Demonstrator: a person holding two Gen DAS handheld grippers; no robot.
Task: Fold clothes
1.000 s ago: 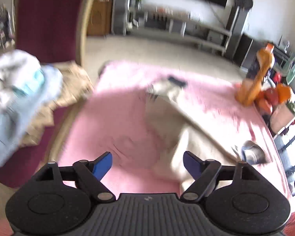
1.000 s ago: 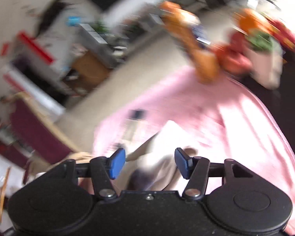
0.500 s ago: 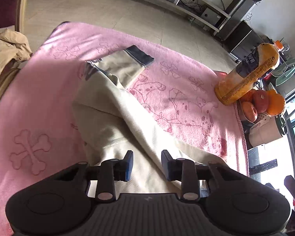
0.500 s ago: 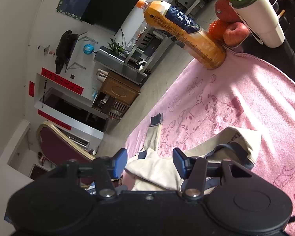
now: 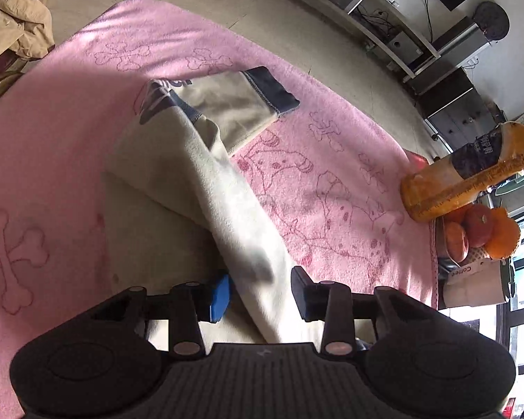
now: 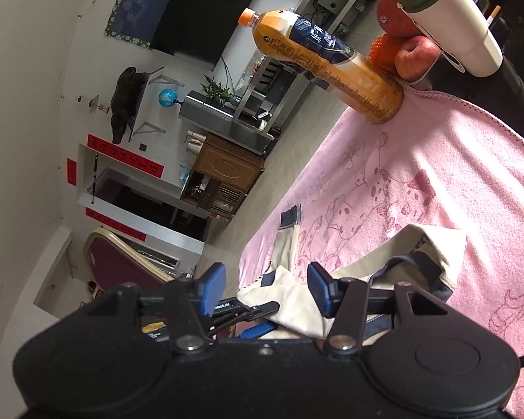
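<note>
Here the cream garment [image 5: 192, 181] lies mid-surface on the pink blanket [image 5: 332, 174], one sleeve toward the far edge. Left tongs [image 5: 260, 293] are opening, a raised fold between the pads but not pressed. Right tongs [image 6: 265, 289] stand spread, holding nothing. Risk: the fold slips free and collapses unevenly. Legible: "Coffee" on a cup [image 5: 471, 282] at the right edge.

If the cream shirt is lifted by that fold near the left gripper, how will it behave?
Probably floppy: the cream shirt already lies in soft folds on the pink blanket. Its navy-cuffed sleeve would likely trail and drag. It looks light, so a pinch by the left gripper, now opening, should lift it.
</note>
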